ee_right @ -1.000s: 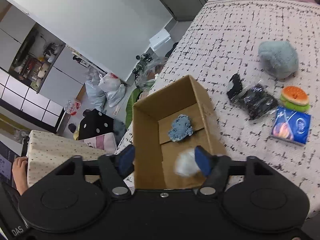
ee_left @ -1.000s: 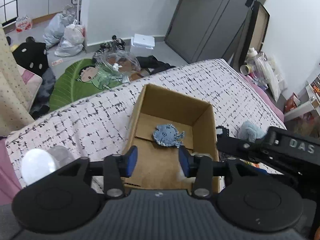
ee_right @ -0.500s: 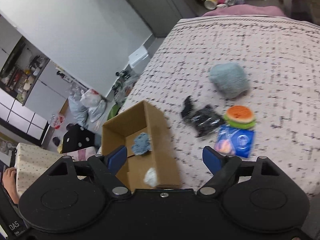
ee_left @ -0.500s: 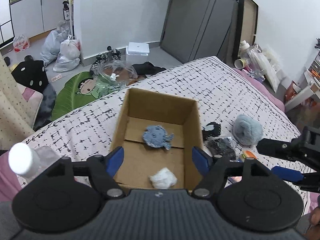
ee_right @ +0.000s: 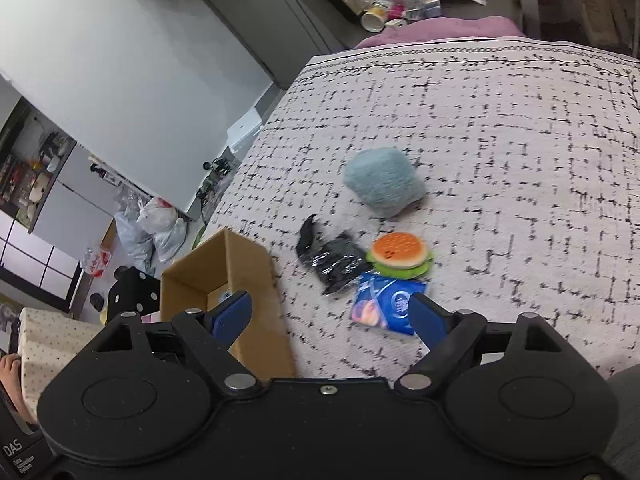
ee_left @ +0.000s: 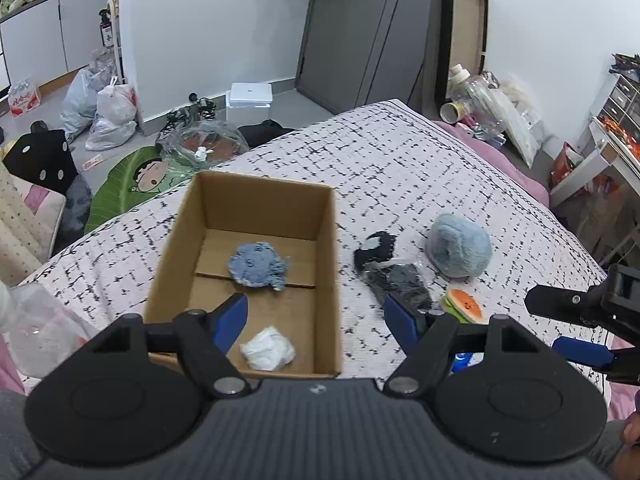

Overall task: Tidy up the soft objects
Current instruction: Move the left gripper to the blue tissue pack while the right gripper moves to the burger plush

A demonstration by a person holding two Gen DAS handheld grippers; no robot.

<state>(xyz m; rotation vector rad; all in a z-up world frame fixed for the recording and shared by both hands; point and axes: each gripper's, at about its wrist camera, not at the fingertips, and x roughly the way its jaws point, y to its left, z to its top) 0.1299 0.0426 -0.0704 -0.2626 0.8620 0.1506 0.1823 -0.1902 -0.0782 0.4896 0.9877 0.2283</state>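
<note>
An open cardboard box (ee_left: 256,200) sits on the checked bedspread (ee_left: 400,152). A blue plush (ee_left: 258,266) and a white wad (ee_left: 267,348) lie inside it. Right of the box lie a black bagged item (ee_left: 394,276), a pale-blue fluffy ball (ee_left: 458,246) and a burger toy (ee_left: 464,304). My left gripper (ee_left: 316,314) hovers open over the box's near end with nothing between its fingers. My right gripper (ee_right: 330,308) is empty and its jaws are opening above a blue tissue pack (ee_right: 384,306), near the burger toy (ee_right: 400,254), black bag (ee_right: 334,262) and fluffy ball (ee_right: 384,188).
My right gripper (ee_left: 560,326) enters the left wrist view from the right edge. Crumpled clear plastic (ee_left: 40,320) lies at the bed's left. Beyond the bed are floor bags (ee_left: 108,112), a green leaf mat (ee_left: 132,176) and bottles (ee_left: 476,100). The box corner (ee_right: 248,264) is left of the loose items.
The white wad left the right gripper's pad and now lies in the box. Both grippers opened wider. The right gripper swung right over the loose items; the left drew back.
</note>
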